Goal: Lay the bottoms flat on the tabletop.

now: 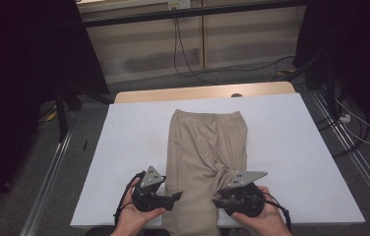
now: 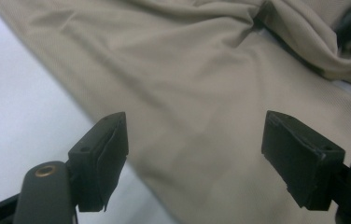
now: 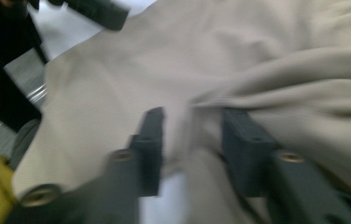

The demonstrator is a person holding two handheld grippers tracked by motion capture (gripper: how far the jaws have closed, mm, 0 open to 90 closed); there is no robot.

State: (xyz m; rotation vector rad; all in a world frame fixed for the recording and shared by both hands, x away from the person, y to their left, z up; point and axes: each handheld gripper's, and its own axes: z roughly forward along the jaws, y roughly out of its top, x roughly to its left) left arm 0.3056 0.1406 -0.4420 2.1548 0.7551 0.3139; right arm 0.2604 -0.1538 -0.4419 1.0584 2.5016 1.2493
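Observation:
Beige trousers (image 1: 205, 142) lie lengthwise on the white table (image 1: 134, 147), waistband at the far end, legs running off the near edge. My left gripper (image 1: 178, 195) is at the cloth's left edge. In the left gripper view, the left gripper (image 2: 194, 154) is open, its jaws wide apart over flat fabric (image 2: 173, 70). My right gripper (image 1: 216, 200) is at the right side, where the cloth bunches into a raised fold (image 1: 221, 173). In the blurred right gripper view, the right gripper (image 3: 192, 135) has its jaws close together with a fold of fabric (image 3: 197, 116) between them.
A strip of wooden tabletop (image 1: 198, 92) shows beyond the white sheet. Black stands (image 1: 62, 113) flank the table. Cables (image 1: 350, 123) trail on the grey floor, and metal rails (image 1: 50, 167) run along both sides. White surface lies bare left and right of the trousers.

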